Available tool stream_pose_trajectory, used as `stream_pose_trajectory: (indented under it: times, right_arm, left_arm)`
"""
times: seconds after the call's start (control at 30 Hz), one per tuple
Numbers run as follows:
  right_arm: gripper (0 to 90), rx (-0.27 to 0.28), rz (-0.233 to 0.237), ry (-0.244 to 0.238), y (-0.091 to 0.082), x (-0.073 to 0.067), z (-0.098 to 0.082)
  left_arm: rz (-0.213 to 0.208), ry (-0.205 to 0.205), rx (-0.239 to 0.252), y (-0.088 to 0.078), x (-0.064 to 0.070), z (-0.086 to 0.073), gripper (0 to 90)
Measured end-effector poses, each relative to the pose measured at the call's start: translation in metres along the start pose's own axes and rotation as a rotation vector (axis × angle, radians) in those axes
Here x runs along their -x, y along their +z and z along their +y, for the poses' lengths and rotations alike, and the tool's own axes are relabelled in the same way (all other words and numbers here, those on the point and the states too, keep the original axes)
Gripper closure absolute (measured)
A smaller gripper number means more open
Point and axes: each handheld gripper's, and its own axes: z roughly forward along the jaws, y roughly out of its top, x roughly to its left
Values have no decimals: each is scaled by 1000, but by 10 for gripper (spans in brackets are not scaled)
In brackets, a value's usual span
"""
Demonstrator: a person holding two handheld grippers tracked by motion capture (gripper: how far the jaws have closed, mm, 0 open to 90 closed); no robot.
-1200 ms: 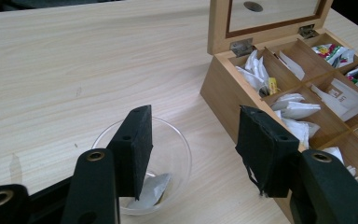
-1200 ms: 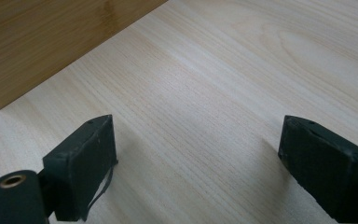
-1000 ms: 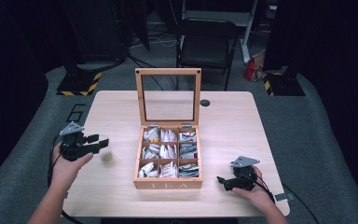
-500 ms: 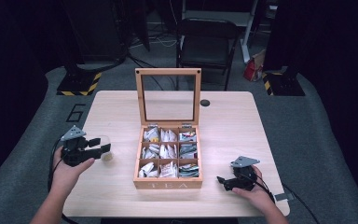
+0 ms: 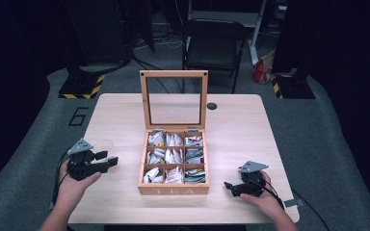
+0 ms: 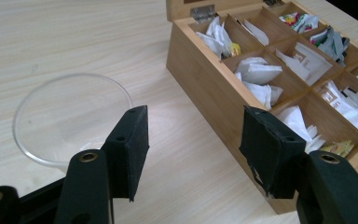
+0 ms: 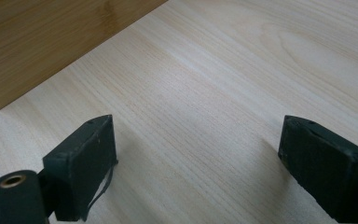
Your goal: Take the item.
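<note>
- The left gripper (image 5: 107,161) sits near the left edge of the wooden table (image 5: 241,130), and its jaws stand apart with nothing between them
- Its jaws have just been opening a bit more, and no thing is caught in them
- A clear plastic cup (image 6: 70,119) stands on the table just beside the left gripper, on its far side, and it looks empty
- In the left gripper view the cup's round rim is right behind one black jaw, close but not pinched
- The tea box (image 5: 174,188) is in the middle of the table, to the right of the cup, with its glass lid (image 5: 173,98) standing straight up
- The box has nine small rooms, and each holds tea bags (image 6: 256,74) in paper wraps
- The right gripper (image 5: 230,186) rests low on the table near the right front corner of the box, jaws wide and holding nothing
- I think the step now is to take hold of the cup with the left gripper
- To do it well, slide one jaw inside the rim and one outside, then squeeze softly
- The cup looks thin and light, so a hard squeeze may bend it or make it pop away
- Keep the cup standing up and keep the gripper off the box wall
</note>
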Motion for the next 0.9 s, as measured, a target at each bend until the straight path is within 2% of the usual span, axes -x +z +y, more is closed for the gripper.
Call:
stream_pose_trajectory:
  times: [0.27,0.47,0.57,0.67,0.9]
  right_arm:
    - [104,2,-1,3,0,0,0]
    - [104,0,0,0,0,0,0]
    - [104,-1,1,0,0,0,0]
    - [104,0,0,0,0,0,0]
    - [104,0,0,0,0,0,0]
  left_arm:
    - [6,2,1,5,4,-13,420]
    - [-12,1,10,10,7,-23,420]
    - [-39,10,-1,15,10,-28,420]
    - [-47,19,-9,19,12,-33,420]
    - [-59,2,-16,26,13,-43,420]
